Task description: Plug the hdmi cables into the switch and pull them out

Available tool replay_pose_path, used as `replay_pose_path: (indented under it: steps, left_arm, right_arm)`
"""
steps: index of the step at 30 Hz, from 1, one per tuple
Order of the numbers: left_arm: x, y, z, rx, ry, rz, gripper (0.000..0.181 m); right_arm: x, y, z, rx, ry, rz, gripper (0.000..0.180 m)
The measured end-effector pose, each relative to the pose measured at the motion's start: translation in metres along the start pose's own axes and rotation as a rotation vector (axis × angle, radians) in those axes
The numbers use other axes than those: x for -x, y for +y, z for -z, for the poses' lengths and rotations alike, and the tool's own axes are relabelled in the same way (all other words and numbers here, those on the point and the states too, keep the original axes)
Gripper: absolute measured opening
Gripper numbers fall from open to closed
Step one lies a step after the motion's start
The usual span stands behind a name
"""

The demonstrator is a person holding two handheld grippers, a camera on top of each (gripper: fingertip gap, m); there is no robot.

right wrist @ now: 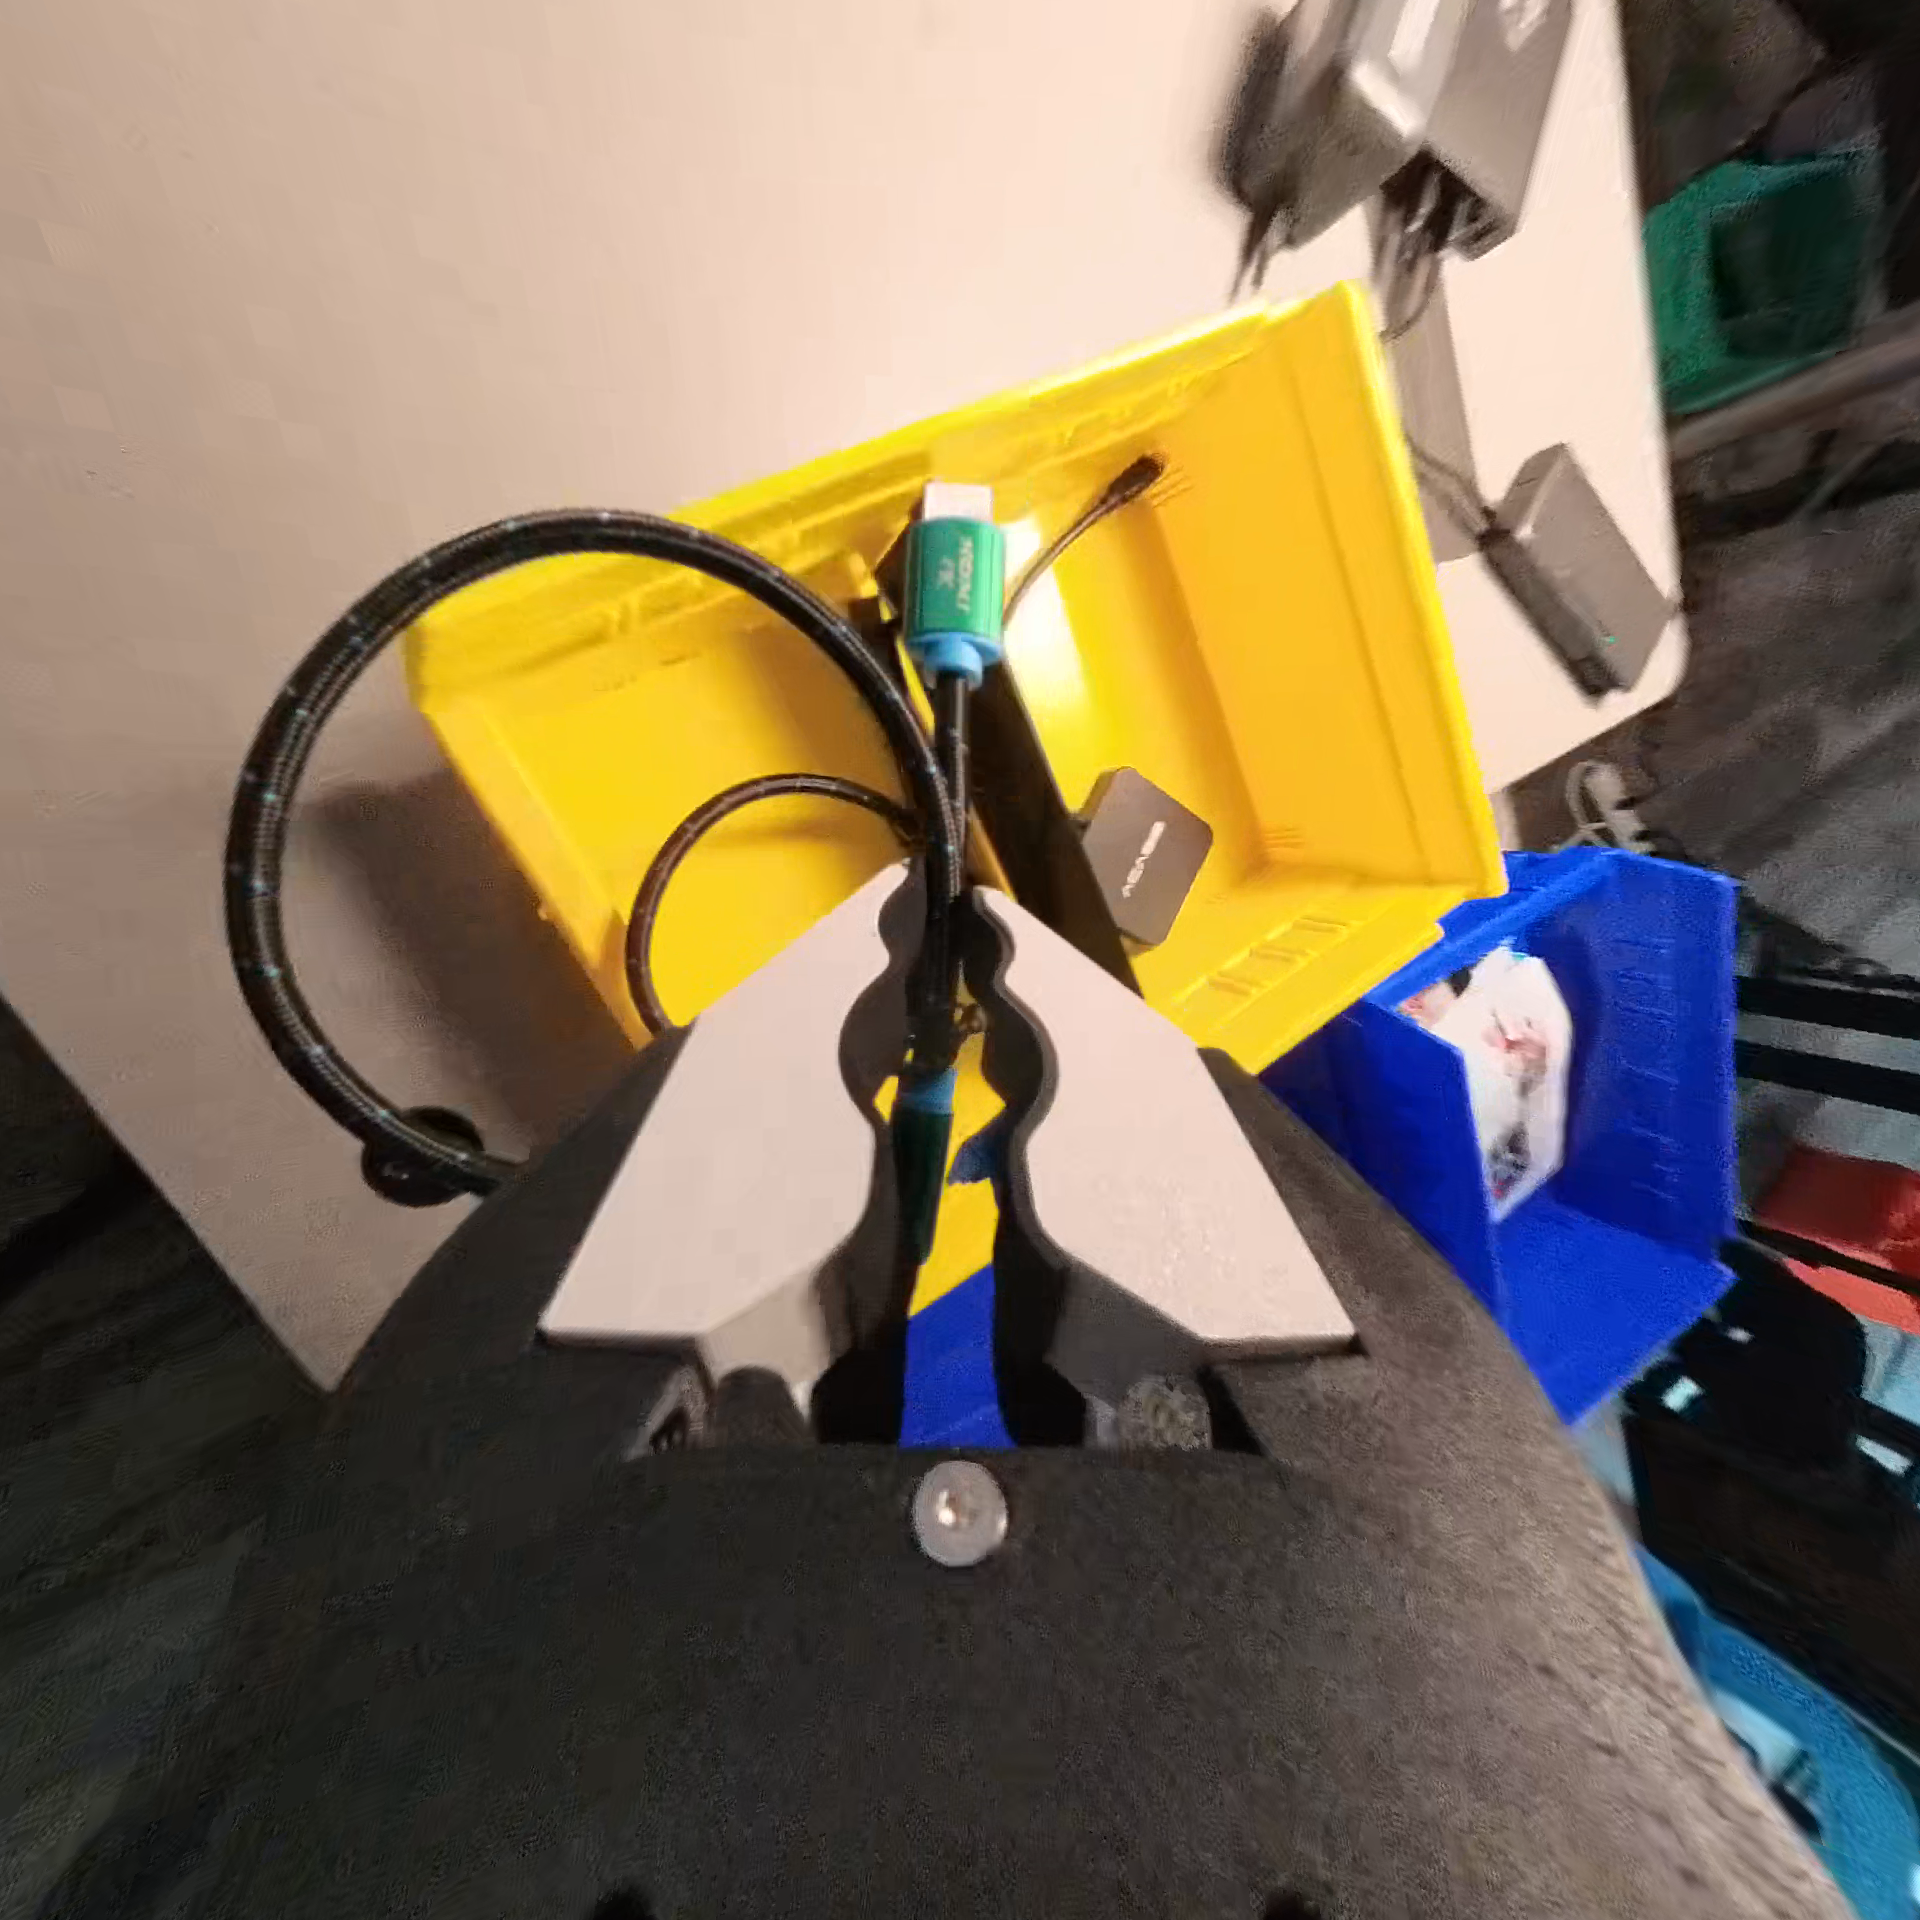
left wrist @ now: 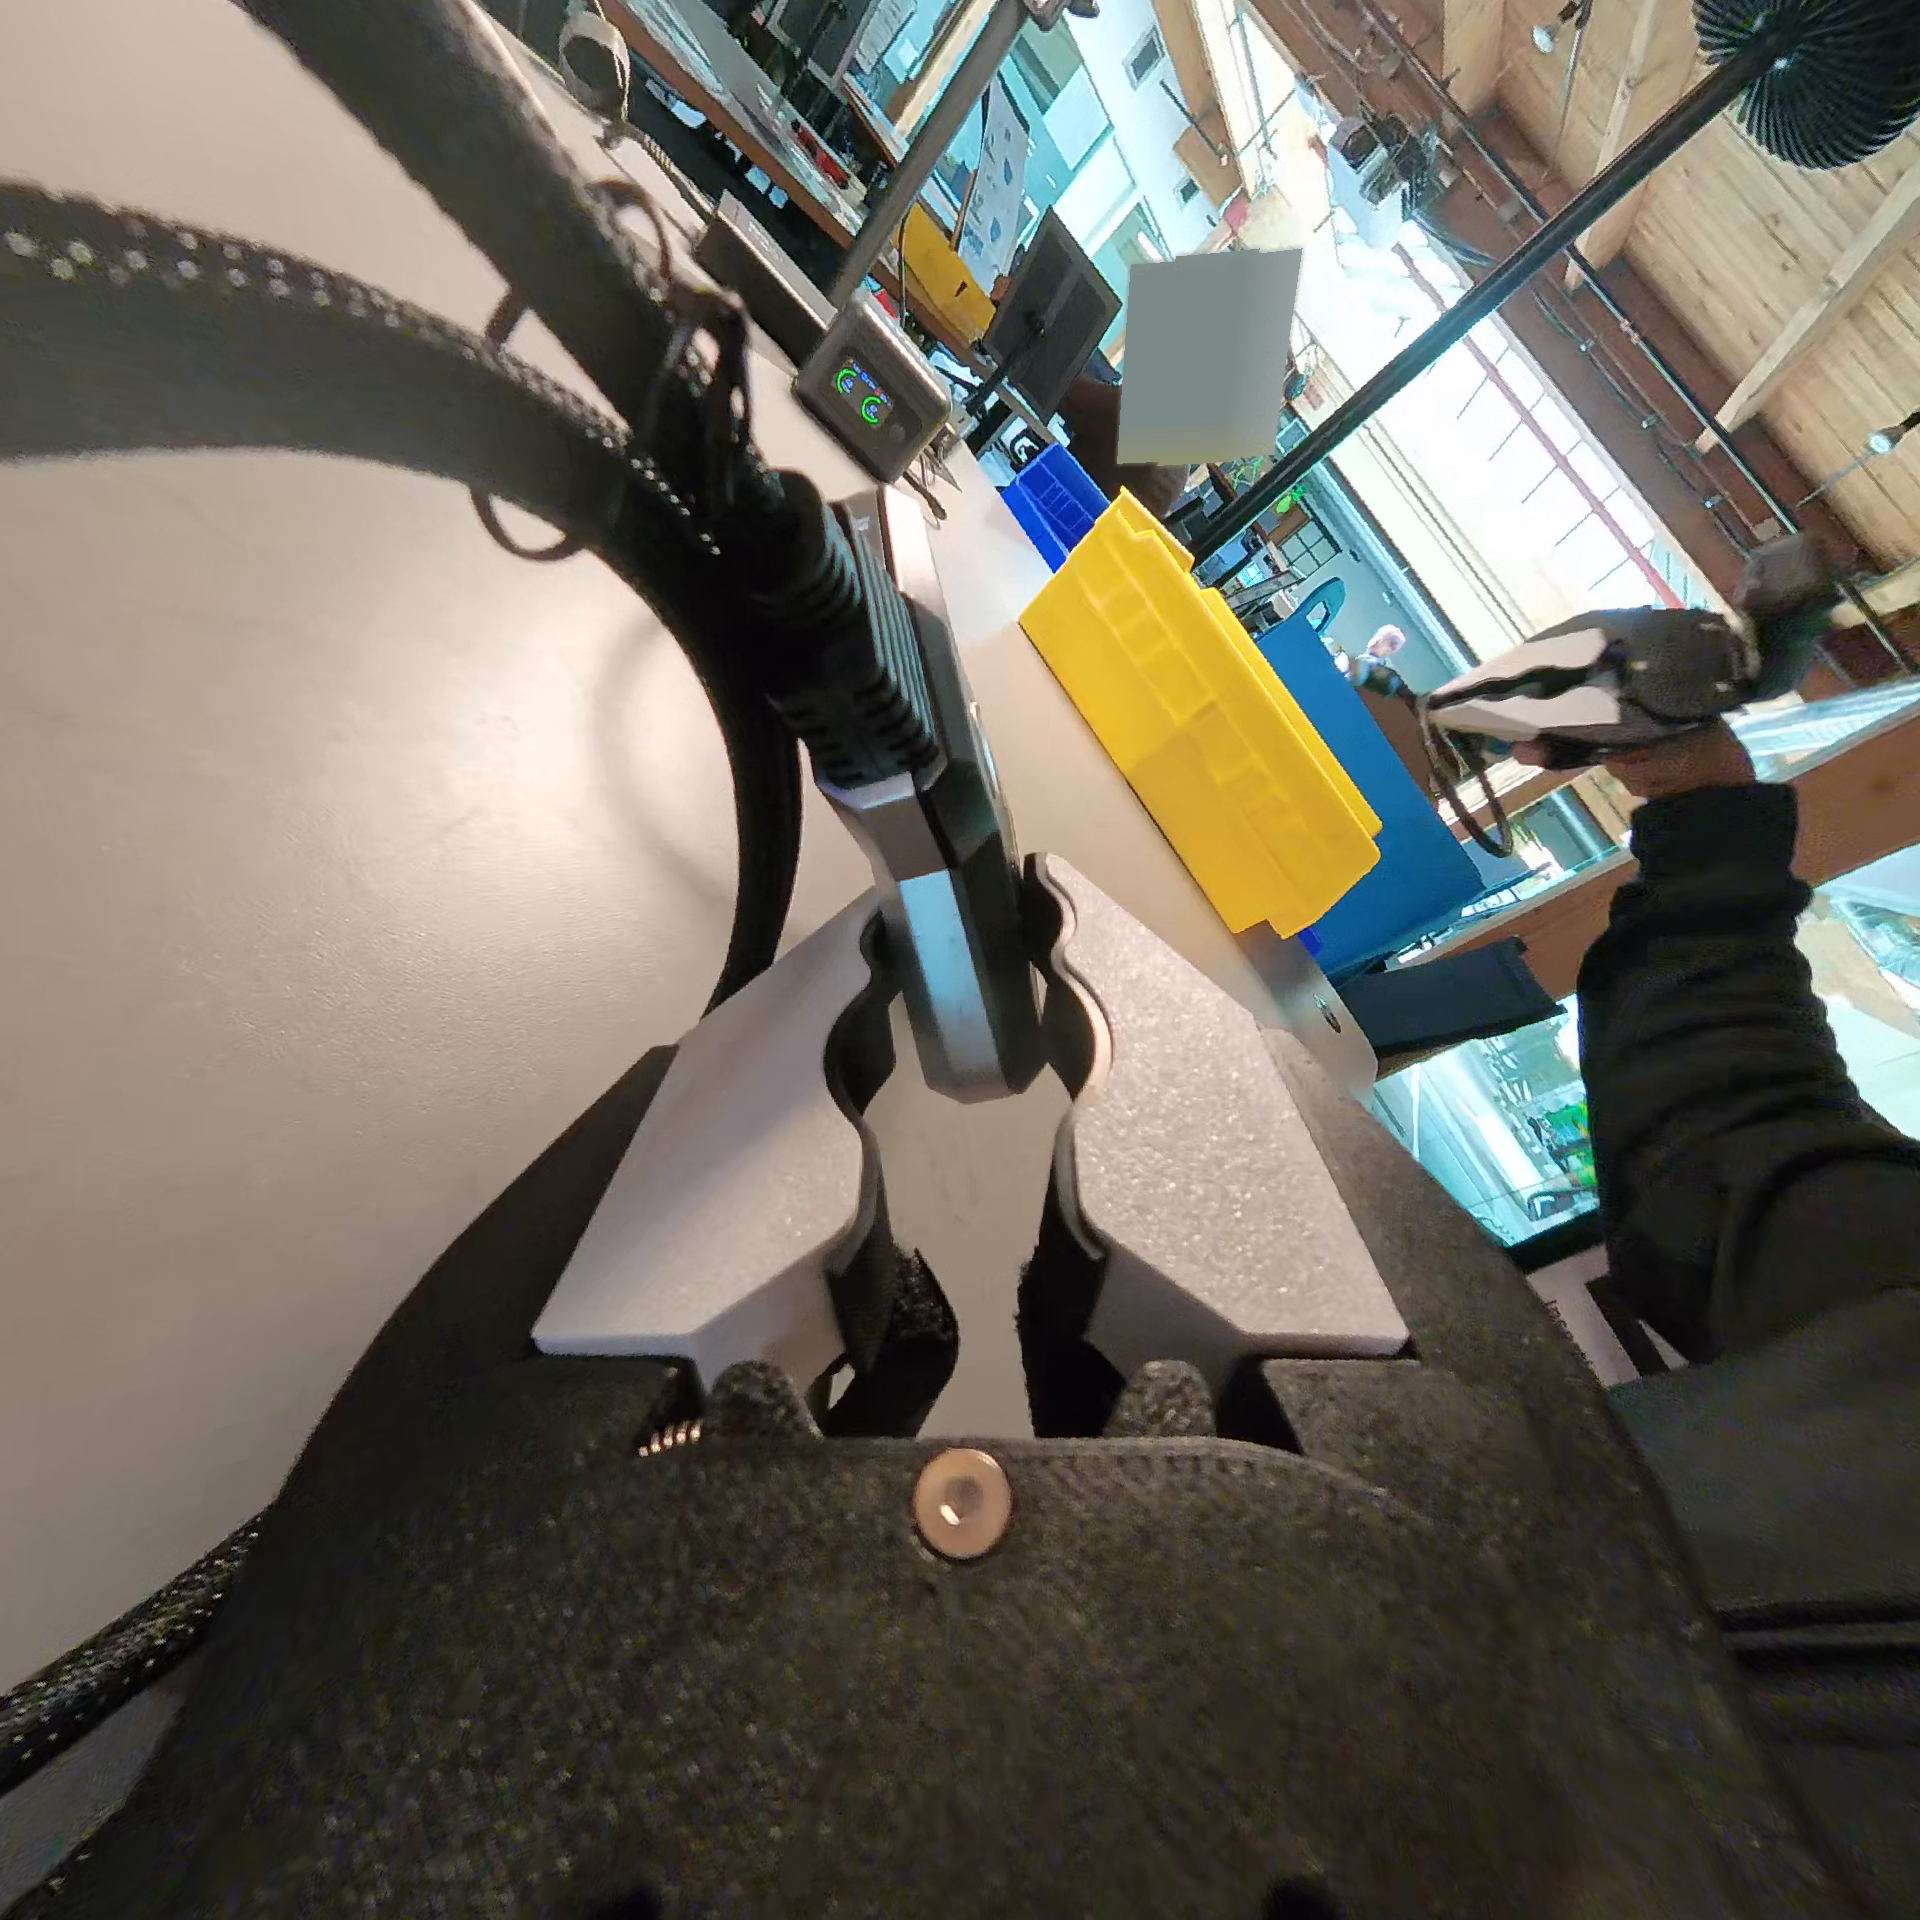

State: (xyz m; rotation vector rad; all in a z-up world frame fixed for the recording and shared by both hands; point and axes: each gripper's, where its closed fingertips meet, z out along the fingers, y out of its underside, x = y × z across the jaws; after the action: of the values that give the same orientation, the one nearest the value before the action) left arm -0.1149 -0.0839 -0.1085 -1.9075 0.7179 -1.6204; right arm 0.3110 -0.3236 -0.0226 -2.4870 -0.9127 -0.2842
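Left wrist: switch [left wrist: 951,935] pinched btwn left gripper [left wrist: 961,966] fingers.

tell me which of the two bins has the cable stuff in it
The yellow bin: a small black box and a thin black cable end lie inside. The blue bin holds only a printed packet.

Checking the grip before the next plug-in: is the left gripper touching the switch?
Touching. The left wrist view shows the left gripper shut on the switch, both fingers pressed against its end.
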Motion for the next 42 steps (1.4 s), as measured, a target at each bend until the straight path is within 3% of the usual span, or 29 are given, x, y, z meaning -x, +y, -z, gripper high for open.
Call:
replay_pose_path:
  steps: [4, 8, 9, 11, 15, 17, 21, 26, 31, 33, 35, 38, 42]
  left_arm:
    - [0.001, -0.001, 0.001, -0.017, -0.017, -0.007, 0.022]
    - [0.001, 0.002, -0.002, 0.003, -0.024, -0.013, 0.022]
    - [0.000, 0.003, -0.002, 0.014, -0.021, -0.017, 0.022]
    - [-0.002, 0.007, -0.004, 0.035, -0.013, -0.036, 0.022]
    - [-0.006, 0.012, -0.009, 0.072, 0.006, -0.059, 0.022]
    - [-0.008, 0.013, -0.011, 0.084, 0.018, -0.063, 0.022]
    - [-0.011, 0.015, -0.013, 0.113, 0.055, -0.068, 0.022]
    - [-0.019, 0.018, -0.012, 0.135, 0.100, -0.091, 0.021]
    - [-0.022, 0.022, -0.012, 0.149, 0.106, -0.124, 0.022]
    - [-0.023, 0.023, -0.012, 0.153, 0.110, -0.124, 0.022]
    - [-0.026, 0.023, -0.011, 0.158, 0.131, -0.124, 0.022]
    - [-0.027, 0.028, -0.010, 0.188, 0.146, -0.110, 0.022]
    - [-0.024, 0.048, 0.003, 0.365, 0.118, -0.086, 0.021]
  right_arm:
    - [0.003, 0.027, -0.055, 0.190, -0.172, 0.074, 0.008]
    - [-0.011, 0.043, -0.097, 0.343, -0.111, 0.169, 0.018]
    - [-0.013, 0.048, -0.098, 0.379, -0.094, 0.170, 0.031]
    - [-0.016, 0.053, -0.092, 0.398, -0.073, 0.146, 0.041]
    - [-0.021, 0.041, -0.065, 0.329, 0.025, 0.112, 0.042]
    - [-0.015, 0.012, -0.055, 0.243, 0.082, 0.115, 0.041]
    - [0.029, -0.084, -0.055, -0.006, 0.123, 0.180, 0.033]
    - [0.121, -0.214, -0.092, -0.316, 0.049, 0.243, 0.019]
    - [0.190, -0.317, -0.137, -0.590, -0.038, 0.233, 0.031]
    - [0.204, -0.339, -0.160, -0.601, -0.064, 0.219, 0.047]
    - [0.203, -0.352, -0.185, -0.576, -0.009, 0.220, 0.050]
    - [0.196, -0.367, -0.200, -0.616, 0.114, 0.279, 0.020]
    - [0.186, -0.365, -0.204, -0.646, 0.267, 0.403, 0.017]
